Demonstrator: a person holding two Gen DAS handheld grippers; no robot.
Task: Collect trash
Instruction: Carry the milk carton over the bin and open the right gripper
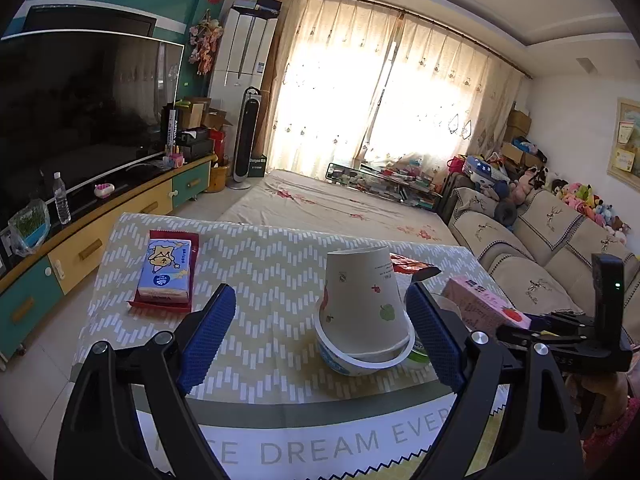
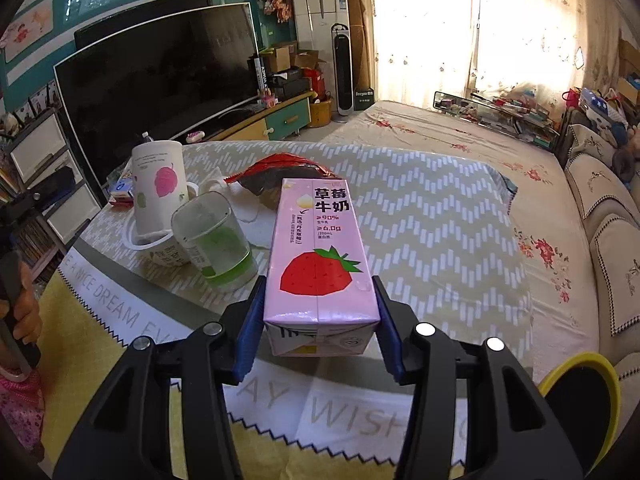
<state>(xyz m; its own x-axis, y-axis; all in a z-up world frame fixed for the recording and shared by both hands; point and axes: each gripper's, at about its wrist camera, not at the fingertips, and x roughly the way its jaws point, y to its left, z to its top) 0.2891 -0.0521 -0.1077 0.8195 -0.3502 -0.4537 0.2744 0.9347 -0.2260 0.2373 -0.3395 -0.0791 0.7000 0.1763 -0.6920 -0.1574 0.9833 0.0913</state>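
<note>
Two blue pads (image 2: pixel 249 322) of the right gripper (image 2: pixel 319 326) pinch a pink carton (image 2: pixel 318 256) reading "草莓牛奶", "≥90%", lifted above the tablecloth (image 2: pixel 420 216) printed "NICE DREAM". The left gripper (image 1: pixel 320 332) stands spread around an upturned paper cup (image 1: pixel 362 296) in a tub (image 1: pixel 352 360).

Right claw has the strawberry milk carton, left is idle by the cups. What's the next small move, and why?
Probably lift the pink milk carton clear of the table and swing it toward the yellow-rimmed bin at lower right. The right claw grips both its sides, so it looks secured. The left claw stands open around the upturned paper cup, gripping nothing.
</note>
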